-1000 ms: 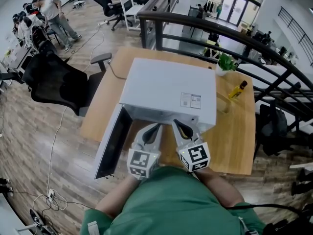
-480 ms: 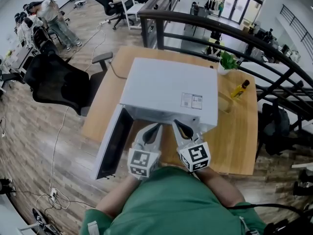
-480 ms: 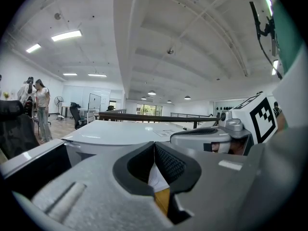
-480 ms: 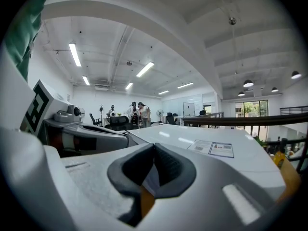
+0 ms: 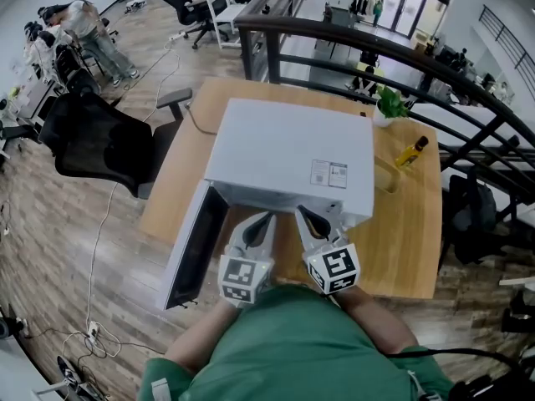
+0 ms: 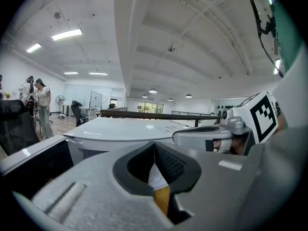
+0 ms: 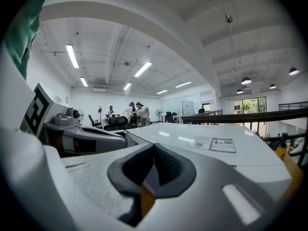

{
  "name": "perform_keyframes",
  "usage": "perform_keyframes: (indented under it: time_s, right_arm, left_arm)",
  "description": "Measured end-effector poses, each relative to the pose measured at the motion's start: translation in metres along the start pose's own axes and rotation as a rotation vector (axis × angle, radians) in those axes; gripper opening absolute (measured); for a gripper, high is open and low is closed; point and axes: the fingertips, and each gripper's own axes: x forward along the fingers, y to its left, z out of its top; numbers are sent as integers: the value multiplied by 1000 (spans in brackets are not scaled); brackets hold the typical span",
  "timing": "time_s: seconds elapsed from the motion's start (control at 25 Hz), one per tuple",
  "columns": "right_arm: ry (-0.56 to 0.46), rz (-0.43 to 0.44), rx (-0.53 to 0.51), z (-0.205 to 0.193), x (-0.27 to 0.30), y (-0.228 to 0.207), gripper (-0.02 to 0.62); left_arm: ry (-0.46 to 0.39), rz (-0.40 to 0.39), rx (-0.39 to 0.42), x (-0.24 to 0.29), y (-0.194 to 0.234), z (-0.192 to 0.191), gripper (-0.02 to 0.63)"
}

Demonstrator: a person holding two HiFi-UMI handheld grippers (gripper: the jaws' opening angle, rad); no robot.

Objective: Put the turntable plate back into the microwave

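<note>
A white microwave (image 5: 288, 153) stands on a wooden table (image 5: 410, 241), its door (image 5: 194, 245) swung open to the left. No view shows the turntable plate. Side by side in front of the oven's open mouth, my left gripper (image 5: 266, 217) and right gripper (image 5: 303, 213) are both shut and hold nothing. In the left gripper view the shut left gripper (image 6: 154, 146) points at the microwave's top (image 6: 125, 129), with the right gripper's body (image 6: 216, 136) beside it. The right gripper view has the shut right gripper (image 7: 154, 148) level with the labelled top (image 7: 207, 148). The oven's inside is hidden.
A yellow bottle (image 5: 407, 152) and a potted plant (image 5: 387, 107) stand on the table's far right. A black office chair (image 5: 100, 140) is left of the table, and a dark railing (image 5: 376, 53) runs behind it. A power cord trails across the wooden floor at the left.
</note>
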Motion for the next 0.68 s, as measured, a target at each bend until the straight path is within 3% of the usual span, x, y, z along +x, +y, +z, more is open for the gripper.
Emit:
perform_keyframes:
  time_s: [0.68]
  right_arm:
    - [16, -2, 13, -6, 12, 3, 5]
  left_arm:
    - [27, 11, 2, 4, 14, -13, 12]
